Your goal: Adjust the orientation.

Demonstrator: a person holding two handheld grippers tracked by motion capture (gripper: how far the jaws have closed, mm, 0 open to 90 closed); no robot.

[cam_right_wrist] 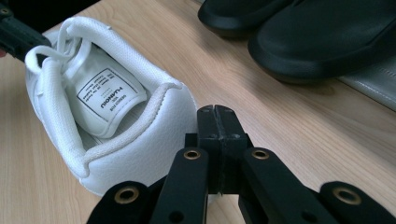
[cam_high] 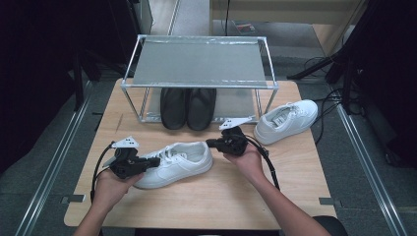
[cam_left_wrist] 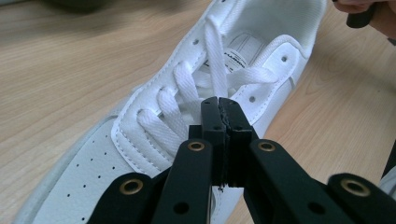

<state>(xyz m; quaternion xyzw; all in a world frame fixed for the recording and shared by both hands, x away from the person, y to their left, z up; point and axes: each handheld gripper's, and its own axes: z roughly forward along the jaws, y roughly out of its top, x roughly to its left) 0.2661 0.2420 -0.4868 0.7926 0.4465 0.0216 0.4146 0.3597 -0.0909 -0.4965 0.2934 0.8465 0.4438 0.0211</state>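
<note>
Two grippers are closing in on a white sneaker (cam_high: 174, 163) lying on its sole near the front of a wooden table (cam_high: 206, 206), one at each end of the shoe. The left gripper (cam_high: 153, 161) is hovering over the laces toward the toe, its jaws pressed together with nothing between them, as the left gripper view makes plain. The right gripper (cam_high: 210, 143) is sitting just beside the heel, its jaws likewise pressed together and empty, tips close to the heel collar without visibly touching it.

Behind the shoe, a metal shoe rack (cam_high: 199, 84) is standing at the far side of the table, with a pair of black shoes (cam_high: 188, 108) already resting on its lower shelf and the upper shelf bare. A second white sneaker (cam_high: 286, 120) is waiting on the table to the right of the rack.

Judging by the layout, the work appears to be at an early stage: the black pair looks stowed, while both white sneakers are sitting off the rack and neither is yet gripped or lifted.
</note>
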